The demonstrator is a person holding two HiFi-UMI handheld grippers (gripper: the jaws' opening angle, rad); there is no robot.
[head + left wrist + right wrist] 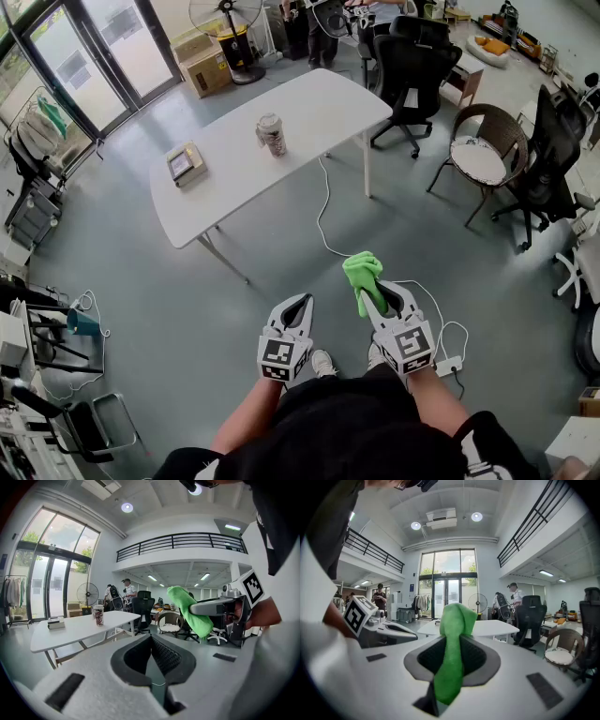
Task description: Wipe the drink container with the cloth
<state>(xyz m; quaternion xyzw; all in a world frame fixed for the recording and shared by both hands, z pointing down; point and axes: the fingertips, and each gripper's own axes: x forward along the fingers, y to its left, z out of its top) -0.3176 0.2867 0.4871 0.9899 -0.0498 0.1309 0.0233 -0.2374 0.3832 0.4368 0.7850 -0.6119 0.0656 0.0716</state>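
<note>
- Drink container (271,134) stood upright near the middle of the white table (323,98). A small box (185,163) sat toward the table's left end, and glass doors (89,61) lay beyond that end.
- Left gripper (302,300) hung over the grey floor (169,291), well apart from the table's near edge, its jaws together with nothing between them.
- Right gripper (375,295), also well short of the table, was clamped on the green cloth (362,272).
- A black office chair (412,56) and a wicker chair (483,150) stood to the right of the table.
</note>
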